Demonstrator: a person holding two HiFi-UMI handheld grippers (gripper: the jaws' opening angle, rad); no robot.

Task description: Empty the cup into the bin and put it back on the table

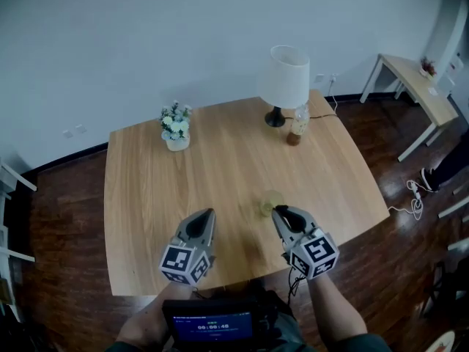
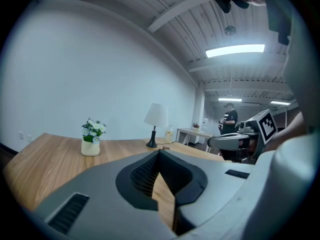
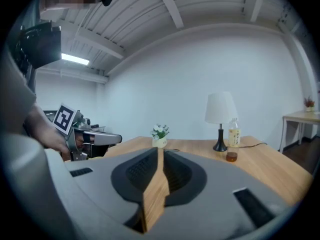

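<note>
The left gripper (image 1: pixel 210 213) and right gripper (image 1: pixel 278 211) are both closed on nothing. The cup (image 1: pixel 271 202), near the desk's (image 1: pixel 146 196) front edge, could be toppled if brushed by the right gripper.

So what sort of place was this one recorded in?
Probably an office or lab room dressed as a home corner: bare ceiling beams with strip lights, a wooden table carrying a lamp and flowers, a desk by the wall.
</note>
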